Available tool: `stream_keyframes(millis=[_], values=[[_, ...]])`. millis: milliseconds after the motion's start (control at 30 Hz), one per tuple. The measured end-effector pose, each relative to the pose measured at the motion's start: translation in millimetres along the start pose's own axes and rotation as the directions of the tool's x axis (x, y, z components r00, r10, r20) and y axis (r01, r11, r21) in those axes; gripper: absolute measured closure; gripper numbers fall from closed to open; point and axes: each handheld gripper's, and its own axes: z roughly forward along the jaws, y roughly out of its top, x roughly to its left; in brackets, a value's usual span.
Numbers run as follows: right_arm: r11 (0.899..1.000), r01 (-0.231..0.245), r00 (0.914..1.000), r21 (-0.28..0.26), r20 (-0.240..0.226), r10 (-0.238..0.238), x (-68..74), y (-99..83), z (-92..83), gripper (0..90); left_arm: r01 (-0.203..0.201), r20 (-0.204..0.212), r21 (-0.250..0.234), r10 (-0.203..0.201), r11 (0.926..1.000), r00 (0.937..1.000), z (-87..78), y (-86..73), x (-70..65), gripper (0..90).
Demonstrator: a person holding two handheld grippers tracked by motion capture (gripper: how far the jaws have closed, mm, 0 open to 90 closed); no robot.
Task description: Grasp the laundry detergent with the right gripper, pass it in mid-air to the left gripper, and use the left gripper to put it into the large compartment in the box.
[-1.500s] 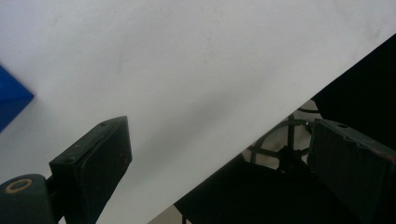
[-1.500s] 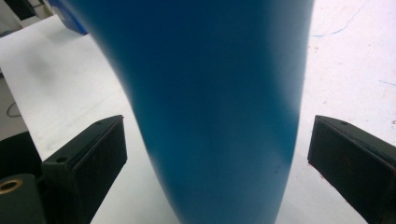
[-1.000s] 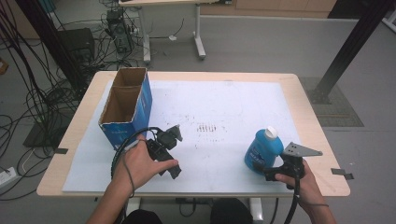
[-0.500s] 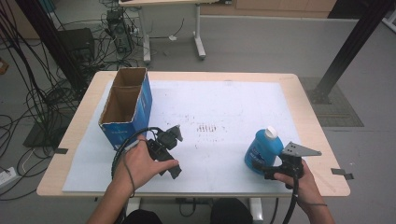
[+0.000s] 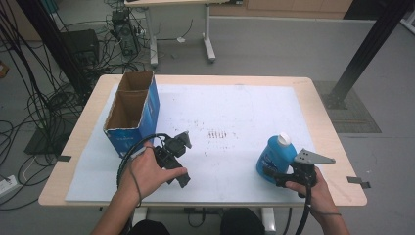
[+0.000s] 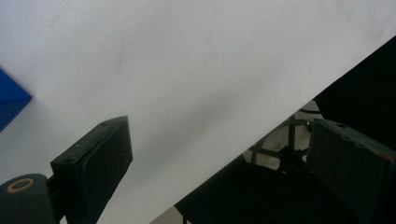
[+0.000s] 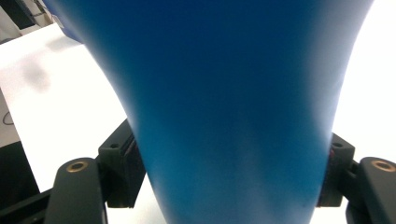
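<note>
The blue bottle (image 5: 275, 155) with its white cap stands on the white sheet (image 5: 235, 112) at about four o'clock on the table (image 5: 318, 107). The right gripper (image 5: 274, 175) has just been closing its jaws, and both pads now press the bottle's sides. At about seven o'clock the left gripper (image 5: 183, 159) rests with jaws apart and empty, just beside the open cardboard box (image 5: 132, 115)
</note>
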Motion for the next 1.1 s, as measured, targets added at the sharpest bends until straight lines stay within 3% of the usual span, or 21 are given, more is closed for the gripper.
stream_keyframes(millis=[233,1100], values=[[1.0,0.015,0.9997,-0.002,0.019,-0.015,1.9,-0.2,-0.3,36.8,-0.002,-0.002,0.0,0.002,1.0,1.0,-0.4,0.6,-0.3,7.3],[0.995,0.103,0.9936,-0.01,0.049,-0.102,9.3,-2.3,-0.5,40.8,-0.005,0.0,-0.007,0.005,1.0,1.0,0.7,0.5,-3.0,7.6]])
